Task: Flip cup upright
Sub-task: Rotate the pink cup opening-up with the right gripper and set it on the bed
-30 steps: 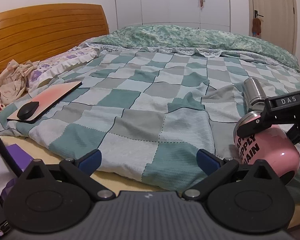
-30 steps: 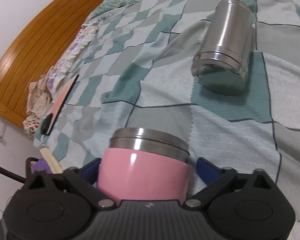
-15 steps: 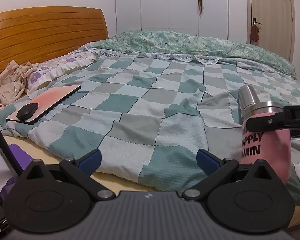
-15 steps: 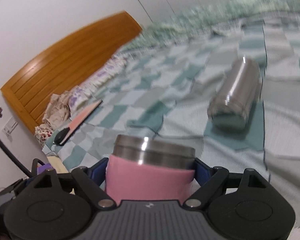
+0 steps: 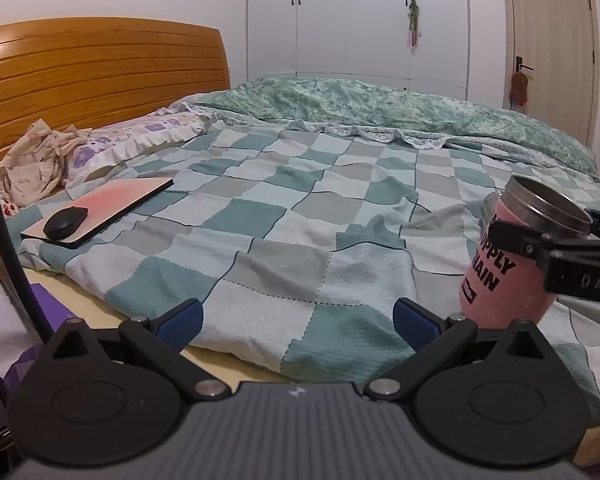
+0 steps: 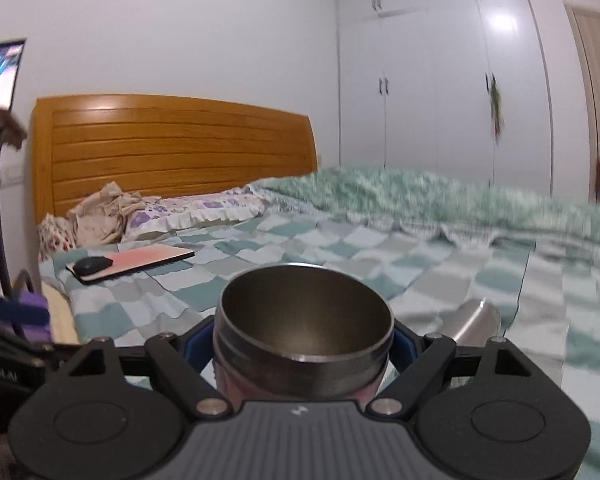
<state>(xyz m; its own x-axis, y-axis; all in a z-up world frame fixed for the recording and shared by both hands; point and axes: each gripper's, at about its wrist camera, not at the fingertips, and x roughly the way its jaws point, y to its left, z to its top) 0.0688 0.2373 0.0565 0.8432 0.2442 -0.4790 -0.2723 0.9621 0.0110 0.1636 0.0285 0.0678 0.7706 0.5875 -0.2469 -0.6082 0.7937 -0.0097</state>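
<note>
The pink cup [image 5: 504, 276] with black lettering and a steel rim stands nearly upright on the checked bedspread [image 5: 260, 232] at the right, mouth up and tilted slightly. My right gripper [image 6: 304, 344] is shut on the pink cup [image 6: 306, 332], its blue pads on either side below the steel rim, and I look into the open mouth. In the left wrist view the right gripper's black fingers [image 5: 516, 240] clamp the cup's upper part. My left gripper [image 5: 296, 314] is open and empty near the bed's front edge, left of the cup.
A steel flask [image 6: 474, 320] lies on its side behind the cup. A pink pad with a black mouse [image 5: 66, 222] lies at the left of the bed. Pillows, crumpled cloth and a wooden headboard [image 5: 100, 76] are at the far left.
My right gripper has turned the cup from lying on its side to nearly upright, mouth now facing up. The left gripper has stayed open and almost still.
</note>
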